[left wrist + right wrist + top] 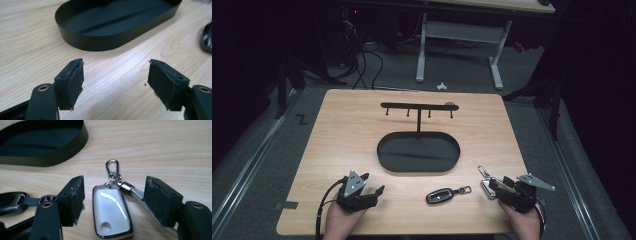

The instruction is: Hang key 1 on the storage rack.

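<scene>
- Looking at the high view first: the right gripper point(492, 186) sits at the lower right of the frame, its jaws apart around a white fob point(486, 187) that lies flat on the table point(342, 125); a black fob point(439, 195) lies lower centre, between the two hands, apart from both
- Risk here, as I judge it: the white fob looks smooth and glossy, so a pinch across its edges could squirt it out forward, and its clip point(482, 171) could snag on a hook of the rack point(418, 106) at upper centre, or miss it
- The left gripper point(371, 184) rests at the lower left, the hand low on the table edge, jaws pointing up-right toward the tray point(384, 162)
- In the left gripper view the jaws stand wide apart with nothing but bare wood between them; the tray point(82, 43) fills the upper part and the black fob point(207, 37) peeks in at the right edge. An idle hand this near could knock the tray if it moves carelessly
- In the right gripper view the jaws are spread, the white fob point(111, 213) lying between them at lower centre, touching neither pad that I can see; its clip point(111, 168) points away toward upper centre and a strap runs under the right-hand jaw
- Closing now could trap that strap and drag the fob askew
- The black fob point(11, 203) lies at the left edge, close enough to be nudged
</scene>
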